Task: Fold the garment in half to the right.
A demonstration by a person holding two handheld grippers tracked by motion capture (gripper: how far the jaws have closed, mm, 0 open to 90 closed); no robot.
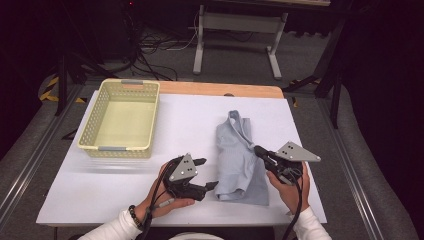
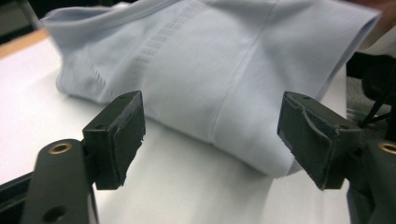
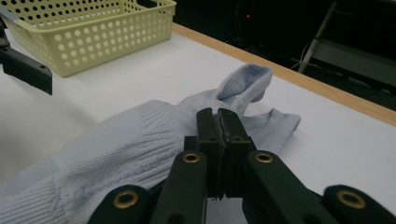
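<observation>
Counter (image 1: 150,200), white-topped with a wooden far edge, carries two items. Largest after it is the yellow perforated basket (image 1: 120,117) at the far left, which holds nothing. To its right, well apart, lies the pale blue knitted garment (image 1: 240,160), folded into a narrow strip running from the near edge toward the far side, its collar end pointing away from the person.

Judged from how things lie, folding looks largely done, and moving the garment to the basket remains; it is not yet lifted.

Left hand-held gripper (image 1: 206,174) sits just beside the garment's near left corner, jaws spread, one tip close to the folded edge. In the left gripper view the fold (image 2: 224,93) lies ahead of and between the open jaws, with no pad pressing on it.

Right hand-held gripper (image 1: 259,150) reaches in from the garment's right side, its tip over the cloth near mid-length. In the right gripper view its jaws (image 3: 218,135) stand pressed together; the knit lies directly beneath and beyond them, and I cannot tell whether any cloth is pinched.
</observation>
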